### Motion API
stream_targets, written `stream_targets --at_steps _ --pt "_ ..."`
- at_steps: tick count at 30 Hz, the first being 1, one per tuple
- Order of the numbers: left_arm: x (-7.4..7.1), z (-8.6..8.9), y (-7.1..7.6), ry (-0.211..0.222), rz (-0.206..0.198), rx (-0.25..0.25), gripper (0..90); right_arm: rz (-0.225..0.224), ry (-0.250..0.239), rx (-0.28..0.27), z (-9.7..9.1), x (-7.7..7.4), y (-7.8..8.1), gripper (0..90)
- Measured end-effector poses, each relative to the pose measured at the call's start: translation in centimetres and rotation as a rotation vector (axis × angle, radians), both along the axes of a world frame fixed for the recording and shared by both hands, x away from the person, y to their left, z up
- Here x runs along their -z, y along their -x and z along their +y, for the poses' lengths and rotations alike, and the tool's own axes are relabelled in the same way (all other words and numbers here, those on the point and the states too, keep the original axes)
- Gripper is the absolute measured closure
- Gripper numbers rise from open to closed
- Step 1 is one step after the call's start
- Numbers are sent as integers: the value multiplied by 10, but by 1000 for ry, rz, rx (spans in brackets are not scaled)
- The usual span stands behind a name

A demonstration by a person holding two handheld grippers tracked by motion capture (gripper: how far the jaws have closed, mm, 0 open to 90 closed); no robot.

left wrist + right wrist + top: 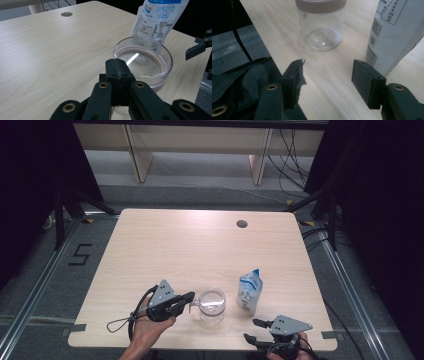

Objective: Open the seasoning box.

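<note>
My left gripper is clamped tight on the handle of the clear, empty glass jar standing just left of the upright white-and-blue pouch: rigid, slick, breakable, probably light, so I'd hold low; my right gripper gapes empty.

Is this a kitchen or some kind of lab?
Probably a lab or recording studio, not a kitchen: a bare light wooden table ringed by black curtains, loose cables on the grey floor, and a taped number five.
</note>
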State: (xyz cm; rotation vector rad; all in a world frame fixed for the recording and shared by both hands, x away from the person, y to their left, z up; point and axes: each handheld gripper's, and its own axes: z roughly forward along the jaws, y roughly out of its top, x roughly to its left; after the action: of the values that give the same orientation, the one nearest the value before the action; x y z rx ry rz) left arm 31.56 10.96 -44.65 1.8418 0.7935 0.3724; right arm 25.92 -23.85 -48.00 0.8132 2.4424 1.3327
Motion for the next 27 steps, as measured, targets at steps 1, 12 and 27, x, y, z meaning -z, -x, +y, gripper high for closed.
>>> stream_targets --at_steps 1,12,27 --pt "-1 0 0 -7 -3 2 893 4 4 6 1 0 0 434" --pt "1 -1 0 -13 -8 2 892 -1 -11 -10 8 1 -4 458" --pt "2 -1 3 -6 -26 23 878 -40 -21 6 25 2 -7 609"
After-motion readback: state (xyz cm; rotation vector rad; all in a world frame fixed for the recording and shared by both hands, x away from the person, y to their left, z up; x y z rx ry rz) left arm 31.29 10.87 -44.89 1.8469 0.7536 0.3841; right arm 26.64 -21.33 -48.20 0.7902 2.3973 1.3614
